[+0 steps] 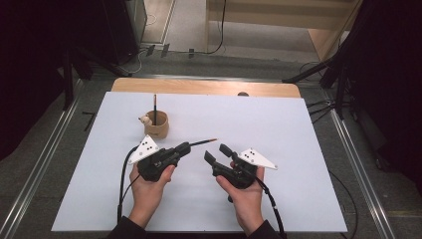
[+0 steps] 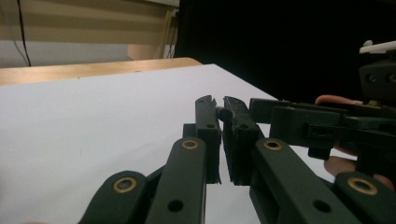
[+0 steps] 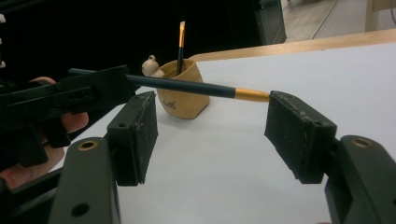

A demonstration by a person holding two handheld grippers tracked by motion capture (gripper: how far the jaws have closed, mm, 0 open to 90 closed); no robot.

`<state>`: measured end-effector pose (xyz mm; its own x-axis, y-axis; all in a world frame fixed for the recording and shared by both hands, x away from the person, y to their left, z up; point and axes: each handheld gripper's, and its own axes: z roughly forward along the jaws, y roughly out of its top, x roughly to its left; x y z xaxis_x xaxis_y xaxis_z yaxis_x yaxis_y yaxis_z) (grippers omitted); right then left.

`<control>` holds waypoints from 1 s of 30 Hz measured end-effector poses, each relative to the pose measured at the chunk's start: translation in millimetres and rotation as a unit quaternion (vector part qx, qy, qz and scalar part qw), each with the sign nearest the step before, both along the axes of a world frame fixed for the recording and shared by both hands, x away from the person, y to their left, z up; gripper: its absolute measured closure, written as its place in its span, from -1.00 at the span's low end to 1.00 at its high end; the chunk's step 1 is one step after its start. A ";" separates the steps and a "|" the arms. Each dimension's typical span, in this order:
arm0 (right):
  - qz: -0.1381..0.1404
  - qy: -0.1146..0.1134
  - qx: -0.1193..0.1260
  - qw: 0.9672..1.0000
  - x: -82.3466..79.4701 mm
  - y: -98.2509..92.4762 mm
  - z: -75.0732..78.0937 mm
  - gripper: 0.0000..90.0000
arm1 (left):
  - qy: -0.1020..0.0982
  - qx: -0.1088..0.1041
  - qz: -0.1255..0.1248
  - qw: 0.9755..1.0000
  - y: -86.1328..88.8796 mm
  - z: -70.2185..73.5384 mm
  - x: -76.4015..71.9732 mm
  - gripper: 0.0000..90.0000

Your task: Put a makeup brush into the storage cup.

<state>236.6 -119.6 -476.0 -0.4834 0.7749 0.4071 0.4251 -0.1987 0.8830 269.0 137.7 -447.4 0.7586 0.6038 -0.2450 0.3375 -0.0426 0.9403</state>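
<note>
- Your left gripper [image 1: 185,147] clamps the dark handle of a slim paintbrush with a gold ferrule [image 1: 201,143], held level just above the white tabletop [image 1: 298,139].
- Your right gripper [image 1: 216,153] gapes wide, jaws empty, brush tip by one pad.
- Farther back: a tan cup-shaped holder [image 1: 158,125] with another brush [image 1: 155,108] upright inside.

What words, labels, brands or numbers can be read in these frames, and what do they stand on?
Small dark print on the side of the tan cup, seen in the right gripper view: too small and blurred to read.
No other text, brand or number shows: none on the brush held in the left gripper, on the right gripper, or on the white table cover.
</note>
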 end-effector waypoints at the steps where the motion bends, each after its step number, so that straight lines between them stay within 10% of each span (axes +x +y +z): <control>1: -0.001 0.003 0.008 1.000 -0.2 -0.2 -0.4 -0.21 | -0.002 -0.003 -0.001 1.000 -0.3 0.0 -0.4 0.91; 21: -0.032 0.059 0.117 0.991 2.5 -7.7 -4.1 -0.45 | -0.027 -0.037 -0.016 0.999 -13.7 -11.9 -6.3 0.91; 25: -0.036 0.105 0.173 0.979 4.9 -11.4 -7.4 -0.50 | -0.032 -0.043 -0.019 0.998 -15.4 -13.9 -7.5 0.91; 30: -0.038 0.110 0.191 0.975 6.3 -14.0 -9.6 -0.42 | -0.037 -0.042 -0.027 0.998 -20.1 -15.3 -10.4 0.91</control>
